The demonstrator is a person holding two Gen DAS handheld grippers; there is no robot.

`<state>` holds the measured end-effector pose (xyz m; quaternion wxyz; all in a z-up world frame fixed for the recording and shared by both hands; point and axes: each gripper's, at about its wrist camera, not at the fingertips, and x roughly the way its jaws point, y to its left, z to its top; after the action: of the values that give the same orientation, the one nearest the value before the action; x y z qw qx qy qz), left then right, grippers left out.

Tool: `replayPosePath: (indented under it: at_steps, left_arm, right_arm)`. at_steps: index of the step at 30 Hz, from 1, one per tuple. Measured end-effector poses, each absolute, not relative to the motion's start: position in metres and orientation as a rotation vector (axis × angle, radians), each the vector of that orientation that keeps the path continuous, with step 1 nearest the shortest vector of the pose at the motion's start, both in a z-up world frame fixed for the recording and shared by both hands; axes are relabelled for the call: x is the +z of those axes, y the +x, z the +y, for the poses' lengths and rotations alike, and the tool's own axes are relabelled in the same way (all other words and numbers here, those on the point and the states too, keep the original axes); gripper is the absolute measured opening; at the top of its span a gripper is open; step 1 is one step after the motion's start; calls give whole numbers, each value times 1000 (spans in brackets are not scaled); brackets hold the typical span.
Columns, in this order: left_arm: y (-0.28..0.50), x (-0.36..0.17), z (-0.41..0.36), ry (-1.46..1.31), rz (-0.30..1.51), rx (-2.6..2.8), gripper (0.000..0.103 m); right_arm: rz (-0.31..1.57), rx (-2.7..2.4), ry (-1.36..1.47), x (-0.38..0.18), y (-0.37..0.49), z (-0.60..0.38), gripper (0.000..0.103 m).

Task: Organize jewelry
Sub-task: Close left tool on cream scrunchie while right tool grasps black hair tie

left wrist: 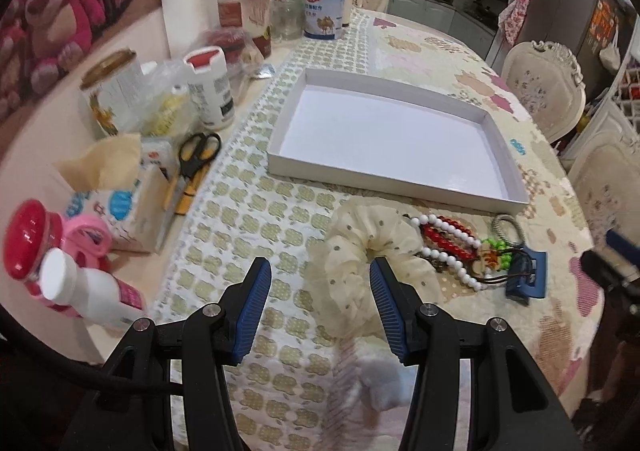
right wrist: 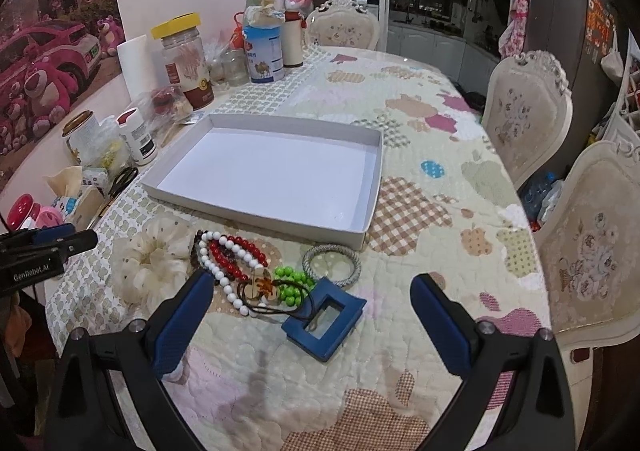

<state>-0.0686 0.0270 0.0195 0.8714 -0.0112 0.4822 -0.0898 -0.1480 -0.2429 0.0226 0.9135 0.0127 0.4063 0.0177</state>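
Observation:
A shallow white box point(left wrist: 516, 175) point(right wrist: 372, 187) lies empty on the quilted table. In front of it sits a pile: a cream scrunchie point(left wrist: 352, 247) point(right wrist: 148, 263), white beads point(left wrist: 452, 251) point(right wrist: 224, 279), red beads point(left wrist: 444, 241) point(right wrist: 240, 251), green beads point(right wrist: 292, 283), a grey braided bangle point(right wrist: 332, 259) and a blue square frame point(right wrist: 324, 315). My left gripper point(left wrist: 320, 279) is open, its right finger at the scrunchie's near edge. My right gripper point(right wrist: 312, 291) is open above the blue frame, apart from it.
Jars, bottles, a tissue pack point(left wrist: 116, 187) and scissors point(left wrist: 196, 155) crowd the table's left side. A paper roll point(right wrist: 136, 63) stands by the wall. Chairs point(right wrist: 528, 111) stand along the right edge. The left gripper shows at the left of the right wrist view point(right wrist: 44, 247).

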Motion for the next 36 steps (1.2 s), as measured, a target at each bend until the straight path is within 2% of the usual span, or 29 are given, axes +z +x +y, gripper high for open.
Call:
replayPosePath:
  at_steps: [4,6,10,16,26,29,36]
  left_arm:
    - [-61,11,27,-75,1054,-216,42]
    - [-57,5,26,-93,1075,-223,42]
    - [-46,-9,23,-137,1123,-227,42]
    - [-32,-25,14,-143,1161,-215,42]
    - [-21,-48,4,-110,1219,-193,42]
    - [-21,-50,5,-118,1224,-185,34]
    - [-16,-53,4,-114,1243,-176,34]
  right_arm:
    - [859,52,31,12,-148,-248,100]
    - [870,61,32,7,-147,-250,95]
    - [906,96,48,-2,-142,-255,76]
    - [923,174,6,-5,-127,-244,65]
    - [987,285,-53,-25,-106,-238,65]
    - [1009,315,-128,-35,-98,-226,65]
    - [1054,400,-205,-57,-70,-208,65]
